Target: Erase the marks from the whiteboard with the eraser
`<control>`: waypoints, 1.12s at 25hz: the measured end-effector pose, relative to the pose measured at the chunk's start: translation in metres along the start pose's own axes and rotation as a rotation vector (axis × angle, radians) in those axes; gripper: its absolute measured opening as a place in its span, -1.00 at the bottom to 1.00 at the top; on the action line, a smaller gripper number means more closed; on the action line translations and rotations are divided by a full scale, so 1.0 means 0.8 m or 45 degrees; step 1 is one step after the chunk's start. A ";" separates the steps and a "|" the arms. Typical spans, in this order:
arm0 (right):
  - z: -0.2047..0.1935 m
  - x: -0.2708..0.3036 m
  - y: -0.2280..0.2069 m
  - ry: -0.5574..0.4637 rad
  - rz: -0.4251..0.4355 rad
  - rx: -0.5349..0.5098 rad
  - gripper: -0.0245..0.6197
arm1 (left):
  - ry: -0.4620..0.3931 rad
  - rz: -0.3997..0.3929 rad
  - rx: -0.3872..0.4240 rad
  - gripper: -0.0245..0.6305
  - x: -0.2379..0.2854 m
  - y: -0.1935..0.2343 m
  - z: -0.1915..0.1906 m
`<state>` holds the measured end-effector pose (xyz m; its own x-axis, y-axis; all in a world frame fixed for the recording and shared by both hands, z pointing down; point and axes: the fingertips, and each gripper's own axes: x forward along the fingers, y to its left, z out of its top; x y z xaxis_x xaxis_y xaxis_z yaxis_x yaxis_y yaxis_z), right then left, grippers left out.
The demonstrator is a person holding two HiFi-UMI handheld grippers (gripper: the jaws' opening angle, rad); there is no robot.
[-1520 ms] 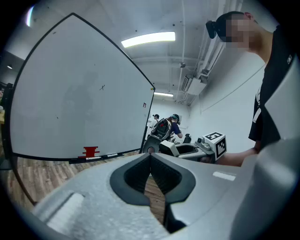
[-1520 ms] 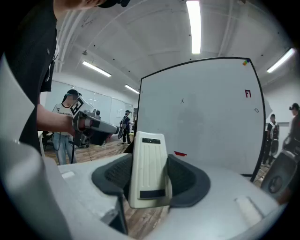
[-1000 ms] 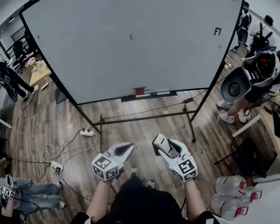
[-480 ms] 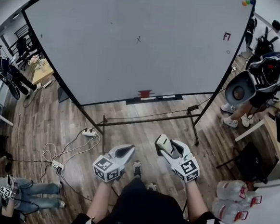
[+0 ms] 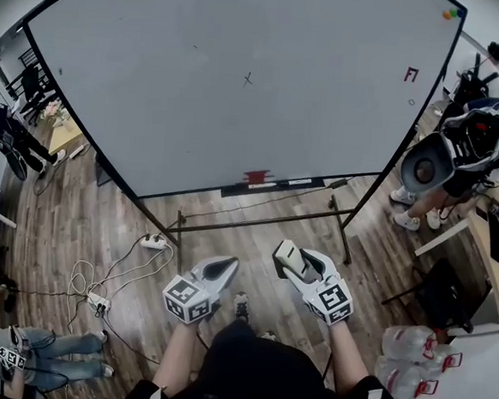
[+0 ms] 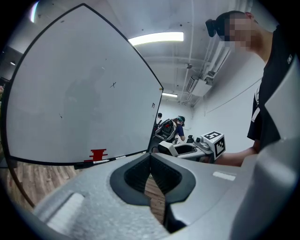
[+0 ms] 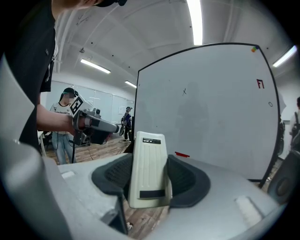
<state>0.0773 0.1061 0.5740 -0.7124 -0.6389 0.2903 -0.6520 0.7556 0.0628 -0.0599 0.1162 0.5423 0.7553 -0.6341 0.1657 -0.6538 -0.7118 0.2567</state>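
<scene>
A big whiteboard (image 5: 241, 82) fills the upper half of the head view. It leans on a black metal stand (image 5: 261, 220) that rests on the wooden floor (image 5: 76, 215). At the right edge of the frame a seated person (image 5: 473, 143) bends forward. Another person in jeans (image 5: 22, 353) sits at the lower left corner. Some water bottles (image 5: 412, 347) with red handles stand at the lower right.

In the lower centre the two grippers are held side by side, well apart from the board. The left gripper (image 5: 224, 267) points to the board. Its jaws are closed together and nothing is between them. The right gripper (image 5: 295, 260) has its jaws closed on the eraser (image 7: 149, 165), a cream block that stands upright between the dark pads. The eraser is in the air above the floor and does not touch the board.

A white power strip (image 5: 153, 241) with loose cables lies on the floor at the lower left. A narrow tray (image 5: 298, 183) runs along the bottom edge of the board, and a small red thing (image 5: 255, 177) sits on it; I cannot tell what it is.

The marks on the board are small: a red figure (image 5: 411, 74) near the right edge, a little circle (image 5: 411, 102) just below it, and a thin cross (image 5: 248, 80) near the middle. Coloured magnets (image 5: 452, 12) sit at the upper right corner.
</scene>
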 end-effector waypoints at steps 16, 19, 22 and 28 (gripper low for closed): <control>0.031 0.115 -0.069 0.029 -0.020 -0.016 -0.17 | -0.012 -0.024 -0.013 -0.89 0.053 0.127 0.045; 0.036 0.138 -0.080 0.028 -0.026 -0.013 -0.17 | -0.009 -0.027 -0.021 -0.89 0.061 0.152 0.050; 0.041 0.160 -0.091 0.032 -0.035 -0.008 -0.17 | -0.004 -0.033 -0.025 -0.89 0.068 0.177 0.056; 0.051 0.203 -0.106 0.037 -0.053 0.001 -0.17 | -0.002 -0.052 -0.021 -0.89 0.079 0.224 0.071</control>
<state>0.0065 -0.0677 0.5765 -0.6770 -0.6652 0.3149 -0.6812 0.7284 0.0743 -0.1317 -0.0683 0.5447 0.7815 -0.6048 0.1533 -0.6214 -0.7321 0.2791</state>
